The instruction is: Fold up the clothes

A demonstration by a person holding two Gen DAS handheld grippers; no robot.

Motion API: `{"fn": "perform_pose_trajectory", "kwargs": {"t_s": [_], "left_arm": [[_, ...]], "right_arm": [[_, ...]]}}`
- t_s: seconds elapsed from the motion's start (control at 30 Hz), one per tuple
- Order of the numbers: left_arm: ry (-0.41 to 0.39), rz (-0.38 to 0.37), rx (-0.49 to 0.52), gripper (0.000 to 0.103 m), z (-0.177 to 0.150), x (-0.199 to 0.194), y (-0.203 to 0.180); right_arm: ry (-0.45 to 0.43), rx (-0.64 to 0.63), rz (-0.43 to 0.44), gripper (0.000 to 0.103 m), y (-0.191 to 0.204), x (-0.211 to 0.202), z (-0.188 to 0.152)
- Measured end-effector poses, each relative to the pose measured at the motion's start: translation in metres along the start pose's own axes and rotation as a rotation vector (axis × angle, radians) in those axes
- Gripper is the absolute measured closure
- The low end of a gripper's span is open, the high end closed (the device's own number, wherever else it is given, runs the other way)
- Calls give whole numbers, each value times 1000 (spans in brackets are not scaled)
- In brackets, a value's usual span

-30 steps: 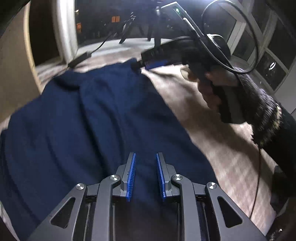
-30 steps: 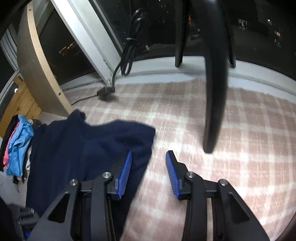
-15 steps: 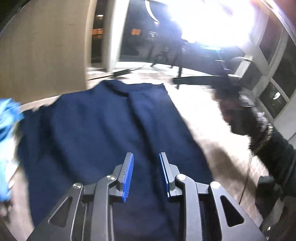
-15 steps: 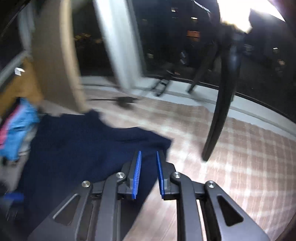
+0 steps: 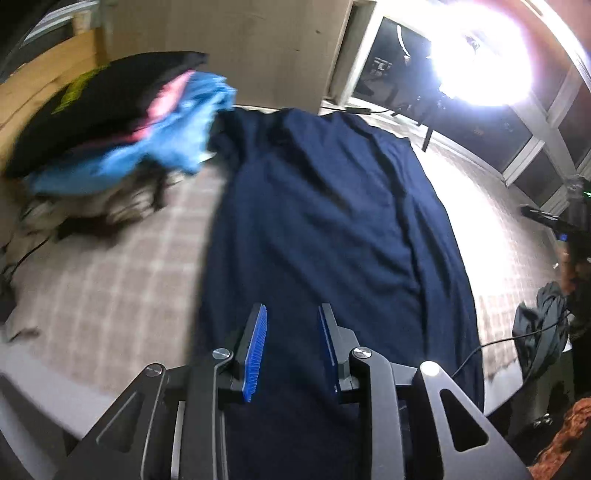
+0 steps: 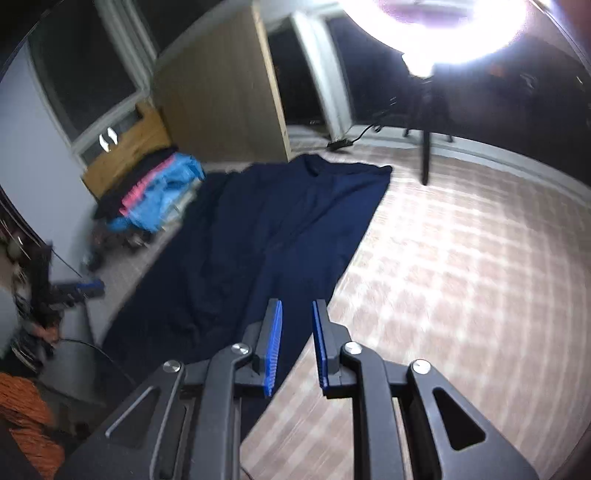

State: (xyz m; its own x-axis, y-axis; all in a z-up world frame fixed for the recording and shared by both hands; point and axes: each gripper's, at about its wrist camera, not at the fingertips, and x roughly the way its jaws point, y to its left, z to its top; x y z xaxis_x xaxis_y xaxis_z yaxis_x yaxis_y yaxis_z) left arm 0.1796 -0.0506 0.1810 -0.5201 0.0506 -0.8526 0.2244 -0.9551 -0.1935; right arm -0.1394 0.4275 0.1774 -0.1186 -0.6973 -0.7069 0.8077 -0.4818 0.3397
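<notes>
A navy garment (image 5: 325, 221) lies spread flat and lengthwise on the plaid cover (image 5: 110, 295). My left gripper (image 5: 292, 314) hovers above its near end, open, with only cloth far below showing through the gap. In the right wrist view the garment (image 6: 266, 229) runs away to the upper left. My right gripper (image 6: 297, 310) hangs above its near right edge; its jaws stand a narrow gap apart and hold nothing. The left gripper (image 6: 79, 290) shows small and blurred at the left edge of that view.
A pile of black, pink and light blue clothes (image 5: 129, 122) sits left of the garment's far end. A bright lamp (image 6: 432, 26) on a tripod (image 6: 426, 155) stands by the windows. A crumpled grey cloth (image 5: 543, 325) and a cable lie at the right.
Both grippers have drawn back from the garment's far end and risen, so its whole length now shows. The right jaws have narrowed. The clothes pile has come into the left view.
</notes>
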Motion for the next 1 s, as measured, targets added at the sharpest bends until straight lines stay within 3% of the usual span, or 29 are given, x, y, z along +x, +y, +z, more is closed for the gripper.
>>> {"fn": "perform_pose_trajectory", "kwargs": {"t_s": [0.1,0.2,0.3,0.4,0.6,0.77,0.87,0.93,1.0], "left_arm": [[-20,15,2,76,-24,-29,15],[-20,9,-5,76,-51,-48,23],[5,-27,-11,76,-76,-49,25],[36,-26,19,76,-99,-39,20],[55,-43,-36,75,-135,-32,42],[29,-56,-93,75,-155,-35,68],[2,-73,-121,75,-159,-41,83],[-19,-76,-130,75,-155,-46,92],[-45,-64,-124,75,-139,-49,95]], "right_arm": [[-43,38,28,86,21,-38,-27],[-17,38,62,86,54,-30,-62],[78,25,69,86,86,17,-99],[174,-35,-23,86,111,66,-134],[329,-81,-151,86,127,88,-171],[216,-20,-140,86,144,35,-119],[124,-85,-130,85,175,4,-70],[80,-135,-144,71,192,-6,-40],[42,-184,-169,64,204,-8,-7]]}}
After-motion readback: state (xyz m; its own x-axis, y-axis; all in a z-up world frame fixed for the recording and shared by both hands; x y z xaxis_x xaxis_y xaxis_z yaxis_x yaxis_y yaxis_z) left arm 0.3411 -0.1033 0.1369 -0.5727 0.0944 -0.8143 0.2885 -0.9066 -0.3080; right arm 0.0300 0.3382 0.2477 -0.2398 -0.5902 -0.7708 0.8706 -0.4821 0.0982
